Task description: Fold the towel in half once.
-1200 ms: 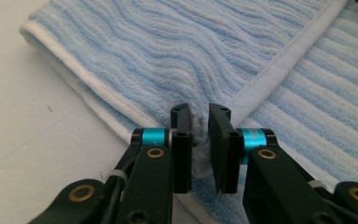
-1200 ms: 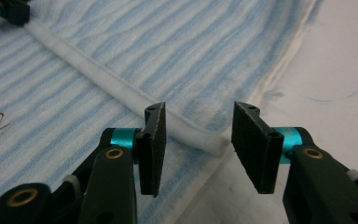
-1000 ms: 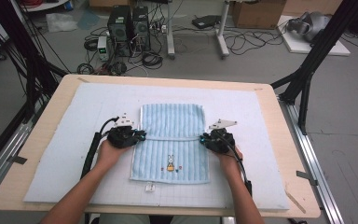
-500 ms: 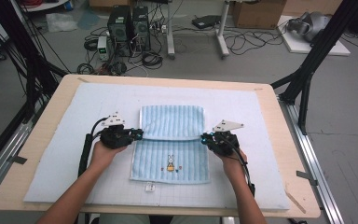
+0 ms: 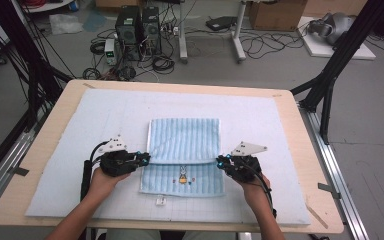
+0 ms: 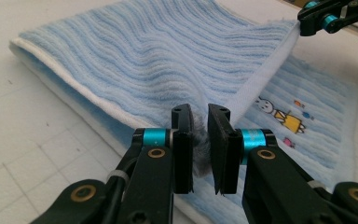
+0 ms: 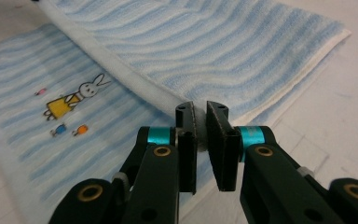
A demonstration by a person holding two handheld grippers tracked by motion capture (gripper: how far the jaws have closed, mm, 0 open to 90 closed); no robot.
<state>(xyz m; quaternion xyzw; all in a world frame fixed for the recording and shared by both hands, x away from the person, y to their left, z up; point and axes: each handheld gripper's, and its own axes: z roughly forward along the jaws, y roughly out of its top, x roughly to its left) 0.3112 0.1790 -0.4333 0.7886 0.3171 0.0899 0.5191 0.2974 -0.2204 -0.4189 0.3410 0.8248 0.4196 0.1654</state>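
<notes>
towel [image 5: 185, 142] | folded edge stretched sideways between left gripper [image 5: 141, 159] and right gripper [image 5: 223, 162] | both fingers clenched on its corners | rabbit picture [image 5: 183, 176] just beyond, desk-front side

towel [image 5: 184, 145]: on mat [image 5: 80, 130], near its middle; far part folded over onto near part, folded edge running left to right between the two grippers
left gripper [image 5: 147, 159]: at towel's left side, clamped on left end of folded edge
right gripper [image 5: 218, 162]: at towel's right side, clamped on right end of folded edge
rabbit print [image 5: 183, 176]: on near part of towel, just before folded edge, between grippers
tag [image 5: 160, 201]: on mat, just before towel's near edge, left of centre
mat: on table [image 5: 300, 150], covering most of it
computers [image 5: 137, 27]: on floor behind table, left of centre
cables [image 5: 260, 45]: on floor behind table
</notes>
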